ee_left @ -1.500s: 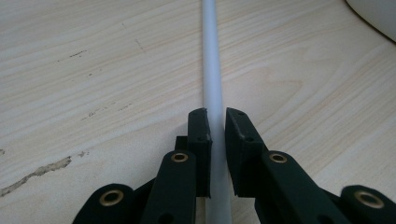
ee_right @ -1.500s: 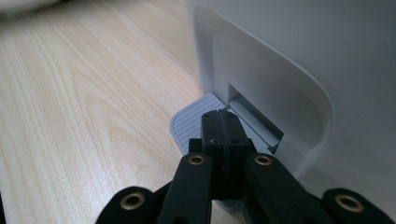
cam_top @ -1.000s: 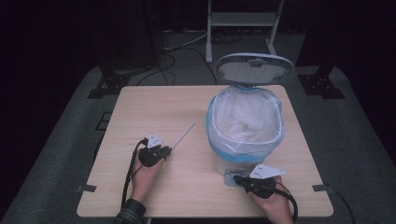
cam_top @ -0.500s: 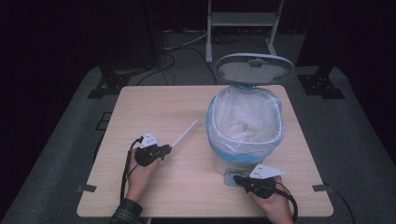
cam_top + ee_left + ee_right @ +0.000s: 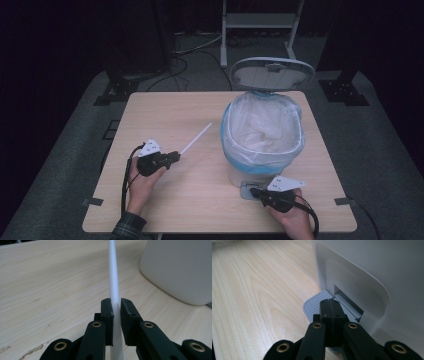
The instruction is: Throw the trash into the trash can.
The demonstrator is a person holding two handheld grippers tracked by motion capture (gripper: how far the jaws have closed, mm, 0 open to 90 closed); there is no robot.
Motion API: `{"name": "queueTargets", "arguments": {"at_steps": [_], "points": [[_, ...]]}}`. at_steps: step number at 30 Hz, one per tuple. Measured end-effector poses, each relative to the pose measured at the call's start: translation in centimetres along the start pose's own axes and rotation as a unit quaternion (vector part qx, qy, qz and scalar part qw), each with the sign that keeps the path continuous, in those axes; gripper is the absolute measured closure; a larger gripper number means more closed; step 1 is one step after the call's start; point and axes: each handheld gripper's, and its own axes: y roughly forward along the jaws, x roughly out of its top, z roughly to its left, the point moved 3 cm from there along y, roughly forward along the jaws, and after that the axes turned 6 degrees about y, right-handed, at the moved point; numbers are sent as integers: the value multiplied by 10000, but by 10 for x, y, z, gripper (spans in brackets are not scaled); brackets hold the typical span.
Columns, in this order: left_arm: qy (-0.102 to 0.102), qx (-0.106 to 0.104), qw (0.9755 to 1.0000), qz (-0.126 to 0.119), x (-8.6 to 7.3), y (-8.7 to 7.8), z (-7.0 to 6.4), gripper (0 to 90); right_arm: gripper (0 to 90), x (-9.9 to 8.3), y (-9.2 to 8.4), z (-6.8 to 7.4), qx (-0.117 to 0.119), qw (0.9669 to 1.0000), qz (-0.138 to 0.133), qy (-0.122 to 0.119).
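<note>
L claw [image 5: 172, 158] is clamped on 1 white straw [image 5: 196, 139], which runs up and away from its tips, clear of the counter [image 5: 165, 115], w/ the far end toward the bin [image 5: 262, 135]. R claw [image 5: 254, 192], tips together w/ nothing between, rests on the bin's pedal [image 5: 317, 305].

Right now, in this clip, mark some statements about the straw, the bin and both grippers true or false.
1. The left gripper is shut on the white straw. True.
2. The bin has its lid closed. False: the lid stands open.
3. The right gripper, jaws shut, presses the bin's pedal. True.
4. The bin has no liner. False: a bag lines it.
</note>
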Motion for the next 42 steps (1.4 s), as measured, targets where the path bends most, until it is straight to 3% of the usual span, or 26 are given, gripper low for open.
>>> {"name": "queueTargets", "arguments": {"at_steps": [9,13,18,27,42], "points": [[18,-262,9988,-422,14,-17,2,815,900,0,0,0,3,10000,4,8],[-31,-330,9980,-542,16,-22,4,815,900,0,0,0,2,10000,2,9],[93,-412,9973,-601,24,-28,4,815,900,0,0,0,2,10000,0,14],[296,-580,9947,-796,47,-44,-1,815,900,0,0,0,0,10000,-1,18],[434,-854,9885,-1166,76,-62,-5,815,900,0,0,0,-1,10000,14,34]]}}
